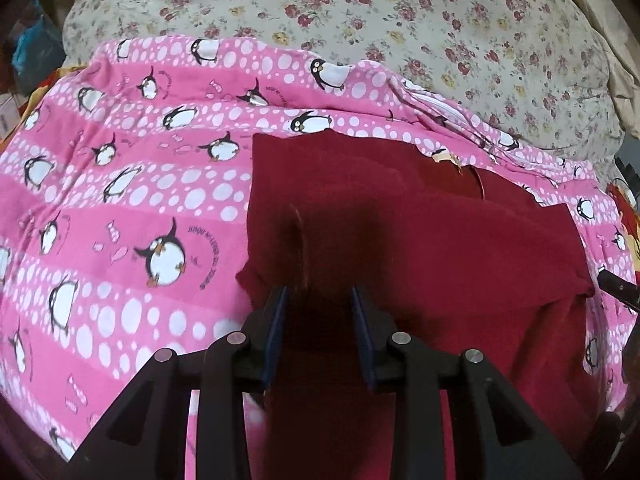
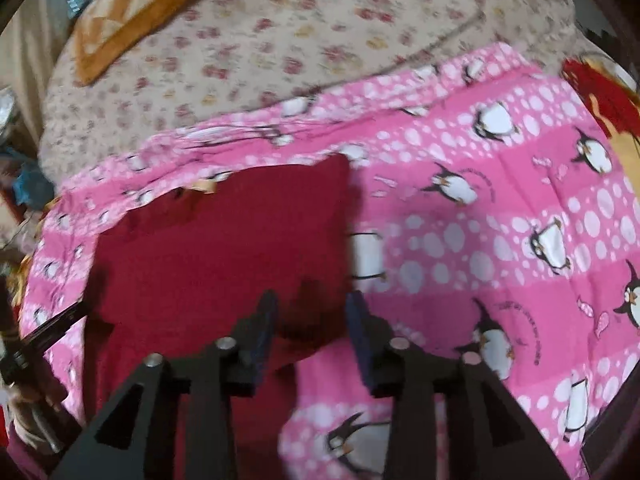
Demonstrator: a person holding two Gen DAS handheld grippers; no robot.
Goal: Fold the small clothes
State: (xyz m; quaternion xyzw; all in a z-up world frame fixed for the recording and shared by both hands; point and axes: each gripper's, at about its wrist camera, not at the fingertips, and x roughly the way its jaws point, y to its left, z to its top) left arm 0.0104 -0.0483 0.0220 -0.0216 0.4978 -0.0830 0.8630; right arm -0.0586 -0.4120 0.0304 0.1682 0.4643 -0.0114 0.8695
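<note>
A dark red garment (image 1: pixel 400 240) lies partly folded on a pink penguin-print blanket (image 1: pixel 120 200), with a small label (image 1: pixel 442 156) near its far edge. My left gripper (image 1: pixel 320 296) is open, its jaws apart just above the garment's near left part. In the right wrist view the same red garment (image 2: pixel 208 248) lies left of centre on the pink blanket (image 2: pixel 500 240). My right gripper (image 2: pixel 312 304) is open over the garment's near right corner. The view is motion-blurred. The other gripper's black tip (image 2: pixel 48 336) shows at the left edge.
A floral bedsheet (image 1: pixel 400 20) covers the bed beyond the blanket. An orange patterned cushion (image 2: pixel 136 12) lies at the far side. Clutter, including a blue bag (image 1: pixel 32 52), sits off the bed's left side. A red and yellow cloth (image 2: pixel 608 108) lies at the right edge.
</note>
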